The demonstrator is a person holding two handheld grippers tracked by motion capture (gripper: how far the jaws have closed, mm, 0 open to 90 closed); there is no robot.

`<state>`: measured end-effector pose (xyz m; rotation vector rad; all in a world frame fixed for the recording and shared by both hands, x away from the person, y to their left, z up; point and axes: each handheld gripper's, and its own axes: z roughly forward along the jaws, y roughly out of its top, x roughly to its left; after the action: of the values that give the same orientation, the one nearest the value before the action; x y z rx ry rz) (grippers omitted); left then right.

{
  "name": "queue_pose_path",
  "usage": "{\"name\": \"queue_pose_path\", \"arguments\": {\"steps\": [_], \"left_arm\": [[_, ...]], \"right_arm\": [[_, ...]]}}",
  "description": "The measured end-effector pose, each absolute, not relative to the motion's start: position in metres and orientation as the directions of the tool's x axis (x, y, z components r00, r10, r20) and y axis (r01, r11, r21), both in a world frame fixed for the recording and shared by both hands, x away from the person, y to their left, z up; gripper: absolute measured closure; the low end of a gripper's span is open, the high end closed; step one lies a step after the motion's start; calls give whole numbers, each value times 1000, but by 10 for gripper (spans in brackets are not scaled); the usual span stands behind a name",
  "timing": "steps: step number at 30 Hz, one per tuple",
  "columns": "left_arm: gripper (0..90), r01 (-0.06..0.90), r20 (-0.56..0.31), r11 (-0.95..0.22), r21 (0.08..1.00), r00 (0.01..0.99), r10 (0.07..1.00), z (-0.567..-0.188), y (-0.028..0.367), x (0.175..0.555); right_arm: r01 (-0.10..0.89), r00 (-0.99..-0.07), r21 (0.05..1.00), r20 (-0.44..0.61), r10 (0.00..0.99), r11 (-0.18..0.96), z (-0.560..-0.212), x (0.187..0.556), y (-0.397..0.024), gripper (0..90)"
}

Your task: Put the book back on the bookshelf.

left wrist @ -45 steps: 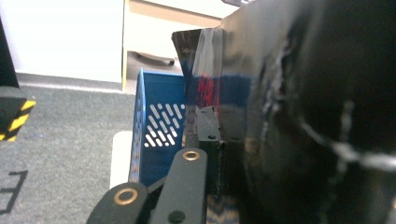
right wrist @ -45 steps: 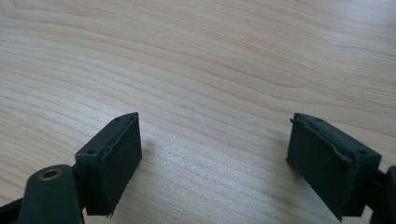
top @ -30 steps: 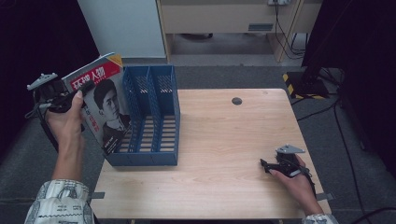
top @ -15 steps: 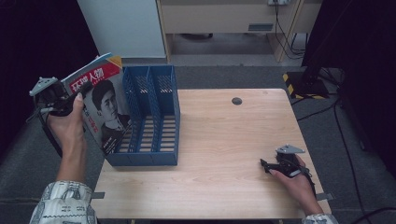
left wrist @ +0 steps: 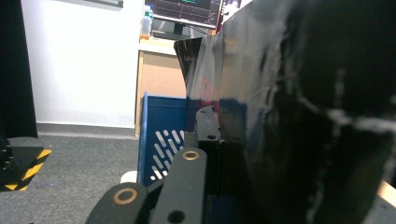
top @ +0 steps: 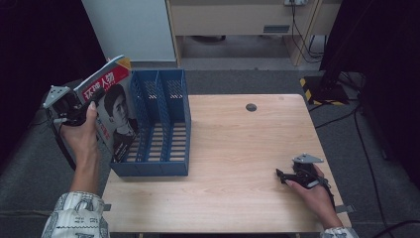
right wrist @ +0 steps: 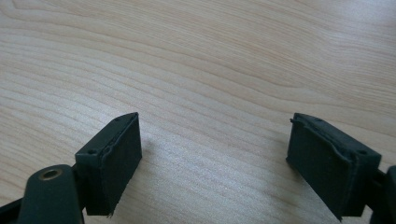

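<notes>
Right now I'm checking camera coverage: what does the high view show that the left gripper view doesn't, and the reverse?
The high view alone gives the magazine's front cover with a portrait, the left gripper clamped on its edge, the wooden table, and the right gripper resting open on it. The left gripper view alone gives the magazine's glossy dark back up close and a monitor on a desk behind. Both share the magazine and the blue file rack.
</notes>
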<state>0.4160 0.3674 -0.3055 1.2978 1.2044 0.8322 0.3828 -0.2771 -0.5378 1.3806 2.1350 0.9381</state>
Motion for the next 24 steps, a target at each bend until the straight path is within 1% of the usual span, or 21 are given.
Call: {"name": "queue_pose_path", "arguments": {"steps": [8,12,17,24], "left_arm": [[859,128,-167,140,982,232,958,-314,364,415],[859,111,-154,131,985,230,961,-313,363,413],[858,109,-151,128,986,236,960,-314,359,415],[855,136,-166,137,981,237,957,-340,354,421]], "right_arm": [[620,-414,734,6,910,277,-538,383,-277,178],[620,-414,734,5,910,277,-538,383,-277,178],[622,-413,733,6,911,277,-538,383,-277,179],[622,-414,733,7,910,277,-538,383,-277,178]]}}
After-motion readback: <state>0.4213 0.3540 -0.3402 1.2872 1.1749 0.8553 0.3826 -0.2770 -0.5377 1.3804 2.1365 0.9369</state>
